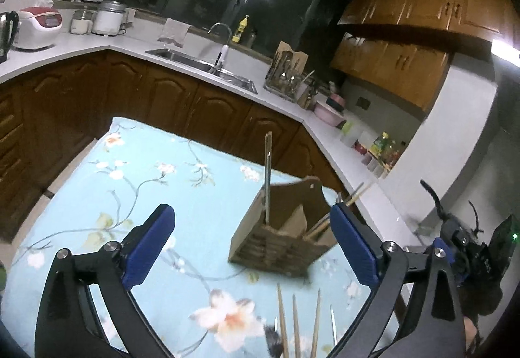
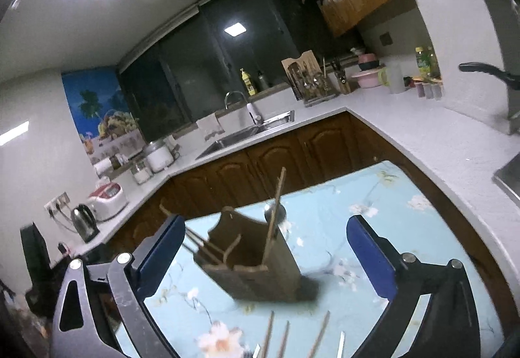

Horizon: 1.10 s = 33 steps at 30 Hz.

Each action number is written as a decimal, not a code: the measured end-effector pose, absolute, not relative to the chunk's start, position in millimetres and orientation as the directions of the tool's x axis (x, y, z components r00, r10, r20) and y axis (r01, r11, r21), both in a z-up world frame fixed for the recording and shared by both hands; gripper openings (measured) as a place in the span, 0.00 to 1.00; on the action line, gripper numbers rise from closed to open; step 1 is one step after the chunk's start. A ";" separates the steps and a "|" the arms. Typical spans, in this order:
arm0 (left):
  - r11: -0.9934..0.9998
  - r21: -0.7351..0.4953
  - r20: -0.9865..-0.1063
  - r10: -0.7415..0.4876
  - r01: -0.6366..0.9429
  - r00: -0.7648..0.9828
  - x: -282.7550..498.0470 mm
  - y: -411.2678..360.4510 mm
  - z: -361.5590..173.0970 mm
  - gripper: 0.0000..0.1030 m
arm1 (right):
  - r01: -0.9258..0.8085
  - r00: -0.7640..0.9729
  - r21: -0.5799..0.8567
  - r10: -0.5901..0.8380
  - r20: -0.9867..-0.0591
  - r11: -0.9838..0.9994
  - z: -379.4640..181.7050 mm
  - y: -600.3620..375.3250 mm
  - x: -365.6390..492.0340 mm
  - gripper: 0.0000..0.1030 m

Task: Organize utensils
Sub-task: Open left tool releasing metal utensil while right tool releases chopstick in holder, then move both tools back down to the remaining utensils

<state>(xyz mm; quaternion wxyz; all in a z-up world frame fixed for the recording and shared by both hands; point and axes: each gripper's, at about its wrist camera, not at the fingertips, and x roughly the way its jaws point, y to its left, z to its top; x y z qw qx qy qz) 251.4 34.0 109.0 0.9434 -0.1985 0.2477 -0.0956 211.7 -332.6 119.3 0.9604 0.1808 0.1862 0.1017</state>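
A brown wooden utensil holder (image 1: pixel 282 236) stands on the floral blue tablecloth (image 1: pixel 136 182); it also shows in the right wrist view (image 2: pixel 256 263). Chopsticks and a metal utensil stand upright in it (image 1: pixel 267 176), and others lean out to its side (image 1: pixel 352 195). Several loose chopsticks (image 1: pixel 295 325) and metal utensils lie on the cloth in front of the holder, also in the right wrist view (image 2: pixel 286 335). My left gripper (image 1: pixel 250 247) is open and empty above the table before the holder. My right gripper (image 2: pixel 263 260) is open and empty, also facing the holder.
An L-shaped white counter (image 1: pixel 97 42) with brown cabinets runs behind the table. It holds a sink (image 1: pixel 201 65), a rice cooker (image 1: pixel 39 26), a kettle (image 2: pixel 85 223), a knife and utensil rack (image 1: pixel 286 72), pink bowls (image 1: pixel 331 111) and bottles.
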 end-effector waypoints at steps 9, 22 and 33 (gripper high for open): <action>0.899 -0.433 -0.516 -0.313 0.073 0.797 201.5 31.0 68.3 0.96 | -0.075 0.872 0.369 0.241 -0.427 0.927 79.9 -344.5 154.9 0.98; 0.894 -0.447 -0.659 -0.357 0.037 0.662 172.3 9.0 -10.7 0.96 | 0.012 0.808 0.321 0.180 -0.561 0.947 10.0 -349.3 122.7 0.98; 0.899 -0.433 -0.690 -0.373 0.059 0.621 176.2 -6.0 -20.4 0.96 | 0.012 0.780 0.325 0.194 -0.594 0.946 -4.8 -346.7 125.3 0.98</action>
